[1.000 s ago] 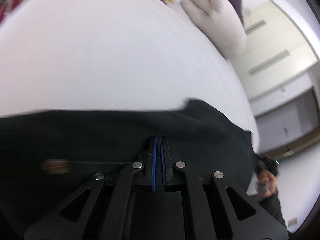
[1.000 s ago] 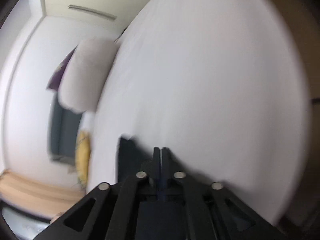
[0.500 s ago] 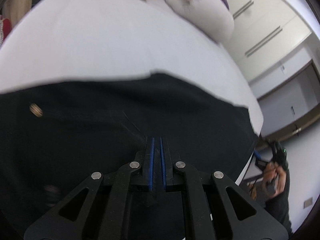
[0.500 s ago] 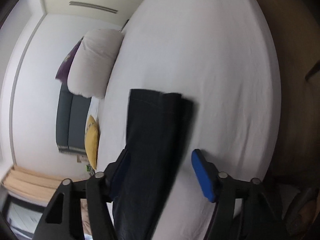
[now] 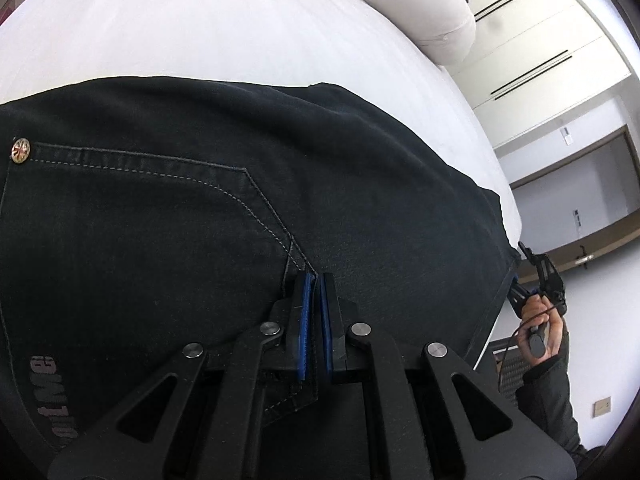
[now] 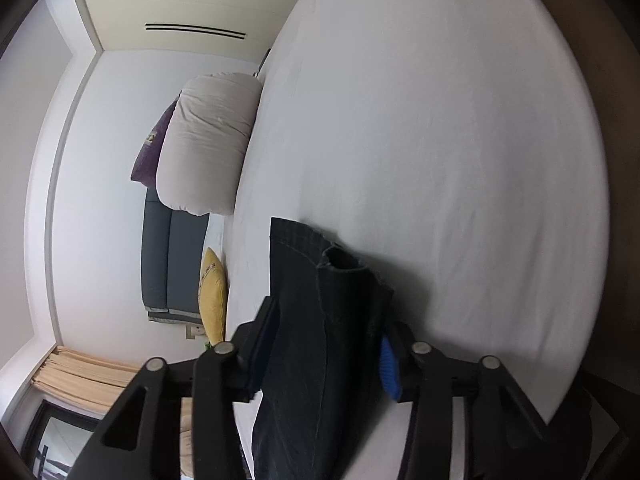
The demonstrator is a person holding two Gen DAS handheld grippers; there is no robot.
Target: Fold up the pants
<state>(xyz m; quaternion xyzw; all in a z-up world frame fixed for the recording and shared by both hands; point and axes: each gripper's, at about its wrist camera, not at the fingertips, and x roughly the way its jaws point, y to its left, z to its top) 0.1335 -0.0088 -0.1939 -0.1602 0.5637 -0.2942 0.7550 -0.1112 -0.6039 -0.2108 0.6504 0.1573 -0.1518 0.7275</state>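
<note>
The left claw (image 5: 316,280) stayed clamped on the black jeans (image 5: 200,208); since half a second earlier, the right claw (image 6: 324,348), still apart, had closed in around the leg hems on the bed (image 6: 440,160).

A white bed (image 6: 440,160) with soft things at its head

A big pale pillow (image 6: 208,152) lies at the head of the bed. A purple pillow (image 6: 152,152) sits behind it, and a yellow cushion (image 6: 214,300) rests beside the bed's edge.
</note>
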